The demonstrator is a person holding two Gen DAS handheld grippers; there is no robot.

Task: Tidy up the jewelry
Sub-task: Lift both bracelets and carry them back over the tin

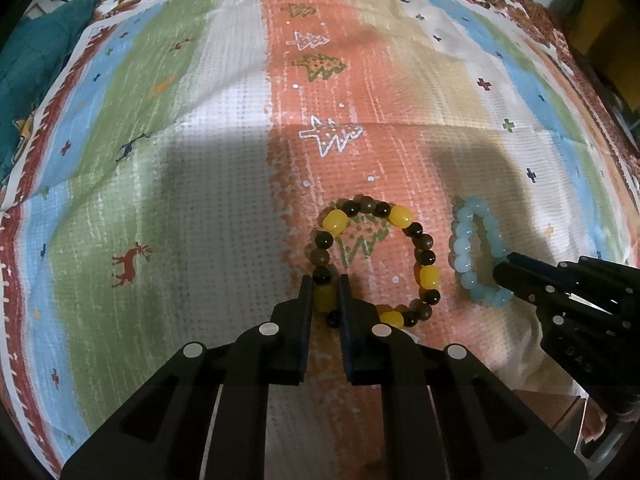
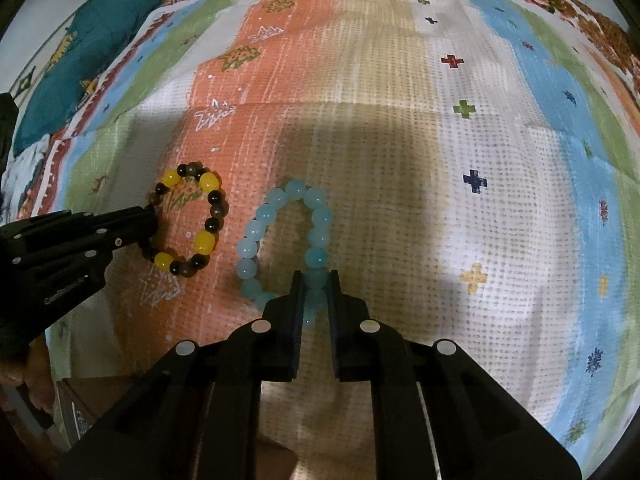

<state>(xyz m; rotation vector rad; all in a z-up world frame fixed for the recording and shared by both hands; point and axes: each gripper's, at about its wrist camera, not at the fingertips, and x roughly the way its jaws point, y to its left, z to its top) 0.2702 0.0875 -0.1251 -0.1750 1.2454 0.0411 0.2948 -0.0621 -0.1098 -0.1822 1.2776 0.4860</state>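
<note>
Together, your left gripper (image 1: pixel 325 292) pinched the brown-and-yellow beaded bracelet (image 1: pixel 424 256), your right gripper (image 2: pixel 315 286) the pale-blue beaded bracelet (image 2: pixel 256 232), apparently ready for lifting both off the striped cloth (image 1: pixel 224 160).

Two matte black plastic grippers: left gripper (image 1: pixel 325 280) and right gripper (image 2: pixel 314 274), flat narrow fingers, ribbed angular frames, round silver pins on the linkages, faint embossed lettering.

Two wrist views, steeply downward, close above the striped cloth (image 1: pixel 224 184).
Both share the dark-and-yellow bracelet (image 1: pixel 428 276) and pale blue bracelet (image 2: pixel 256 220) lying side by side.
</note>
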